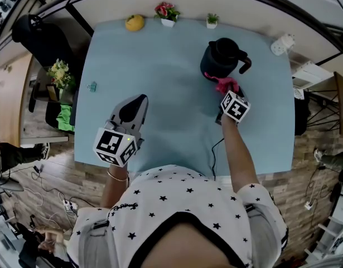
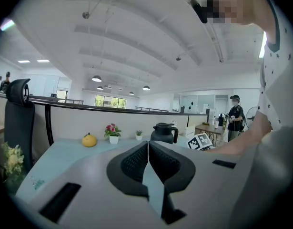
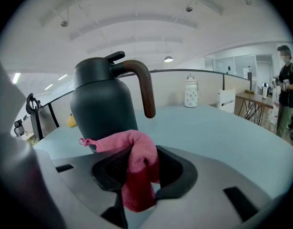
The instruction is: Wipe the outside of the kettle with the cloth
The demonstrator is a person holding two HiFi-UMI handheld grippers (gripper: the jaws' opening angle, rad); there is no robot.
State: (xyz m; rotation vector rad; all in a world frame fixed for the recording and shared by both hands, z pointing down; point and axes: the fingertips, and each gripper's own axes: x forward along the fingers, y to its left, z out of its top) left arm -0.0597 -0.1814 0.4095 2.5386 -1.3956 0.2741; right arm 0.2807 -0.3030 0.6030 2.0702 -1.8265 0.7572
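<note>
My right gripper (image 3: 139, 171) has its jaws clamped on the pink cloth (image 3: 136, 159), bunched right at the foot of the dark kettle (image 3: 101, 104). It's touching, I think, though contact is hard to judge. The kettle stands upright, far right on the table (image 1: 160, 54). My left gripper (image 2: 148, 151) is well apart, jaws pressed together, nothing between them.

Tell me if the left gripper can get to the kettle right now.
Probably yes: bare table lies between the left gripper and the kettle; the right gripper, shut on the pink cloth, crowds only its near side.
</note>
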